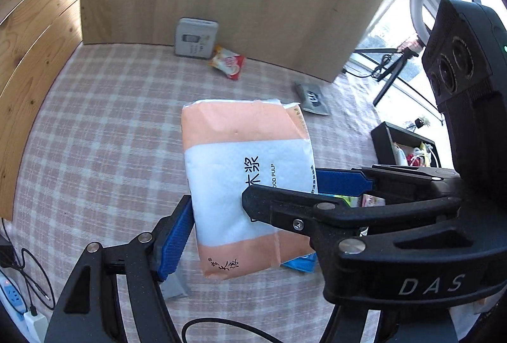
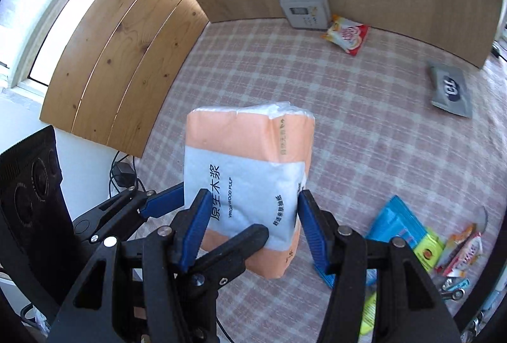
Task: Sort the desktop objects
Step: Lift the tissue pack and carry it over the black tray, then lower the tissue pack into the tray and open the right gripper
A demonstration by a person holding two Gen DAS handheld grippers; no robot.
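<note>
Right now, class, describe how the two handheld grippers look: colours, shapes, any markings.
Both grippers are black linkage frames with silver pivot pins and ribbed blue fingers. The right gripper carries white "DAS" lettering and a boxy black housing with round lenses and a green light. The left gripper has a similar housing.

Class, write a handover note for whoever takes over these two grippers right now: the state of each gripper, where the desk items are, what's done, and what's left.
Left gripper: shut on the tissue pack, a pad on each side.
Right gripper: shut on the same pack, which is held clear of the checked cloth.
Elsewhere: the grey box and red snack packet are by the back board. The grey pouch is to the right, with the blue packet and small wrappers nearer. The black tray holds a few small things.
Done: pack lifted.
Left: set the pack down (its destination isn't visible), then probably sort the loose packets.
</note>
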